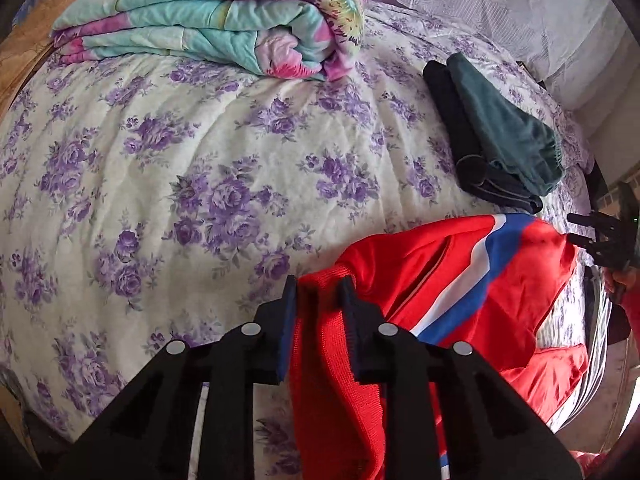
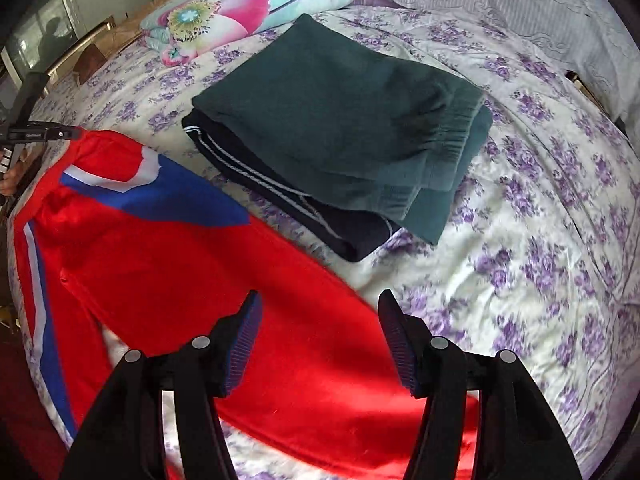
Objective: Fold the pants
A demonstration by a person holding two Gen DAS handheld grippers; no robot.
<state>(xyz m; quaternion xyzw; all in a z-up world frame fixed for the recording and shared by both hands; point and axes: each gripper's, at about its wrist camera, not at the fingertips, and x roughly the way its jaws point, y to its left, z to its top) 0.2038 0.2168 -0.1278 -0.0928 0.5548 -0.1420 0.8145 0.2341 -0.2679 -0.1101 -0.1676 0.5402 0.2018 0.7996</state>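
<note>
Pants [image 1: 460, 280] waistband pinched in left claw [image 1: 318, 284]; right claw [image 2: 318, 300] gapes above a leg.

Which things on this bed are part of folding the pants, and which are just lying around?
In the job: red pants, left gripper clamped on their knit band, right gripper open above them.

Lying about: folded green and dark clothes, floral quilt, bed sheet.

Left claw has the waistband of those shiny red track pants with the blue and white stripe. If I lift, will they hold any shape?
Probably not. The shiny red track pants already drape in soft folds from the left claw, so expect sagging. The glossy fabric looks slippery on the floral bedsheet, so it will likely slide rather than bunch.
</note>
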